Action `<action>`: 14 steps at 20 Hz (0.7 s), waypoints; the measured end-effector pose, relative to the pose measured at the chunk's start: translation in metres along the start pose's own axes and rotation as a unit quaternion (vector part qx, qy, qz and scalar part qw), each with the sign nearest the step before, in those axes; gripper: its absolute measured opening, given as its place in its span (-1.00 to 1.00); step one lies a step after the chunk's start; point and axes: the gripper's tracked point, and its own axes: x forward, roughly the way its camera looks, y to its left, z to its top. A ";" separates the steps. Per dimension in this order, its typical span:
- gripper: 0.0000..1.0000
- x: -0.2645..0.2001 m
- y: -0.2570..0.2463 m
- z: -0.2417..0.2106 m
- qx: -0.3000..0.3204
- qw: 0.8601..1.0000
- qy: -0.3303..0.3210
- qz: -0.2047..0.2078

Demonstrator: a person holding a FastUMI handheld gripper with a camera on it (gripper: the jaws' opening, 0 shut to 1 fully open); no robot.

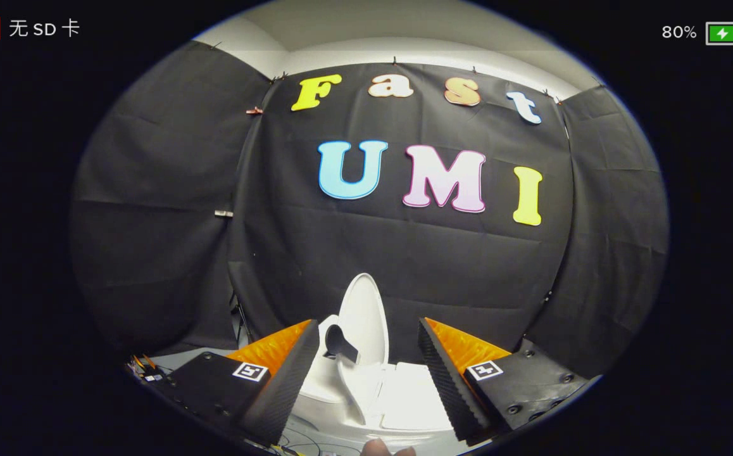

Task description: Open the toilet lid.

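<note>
While the black cloth wall [404, 266] is hanging behind everything, the white toilet [398, 399] is sitting just ahead of the tongs [366, 373], seen in the gap between their fingers. Its lid [363, 316] is standing upright, already raised. The tongs are gaping wide, touching nothing.

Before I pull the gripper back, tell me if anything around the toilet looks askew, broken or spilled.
Nothing stands out. The toilet lid stands raised, upright, against the black cloth wall, with the toilet below it looking whole and dry. The gripper is open, its fingers apart on either side, touching nothing.
</note>
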 end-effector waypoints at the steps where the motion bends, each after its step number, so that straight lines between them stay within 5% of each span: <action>1: 0.96 -0.005 -0.006 0.005 0.006 1.000 -0.004 0.000; 14: 0.96 -0.056 -0.097 0.056 0.004 0.999 -0.036 -0.014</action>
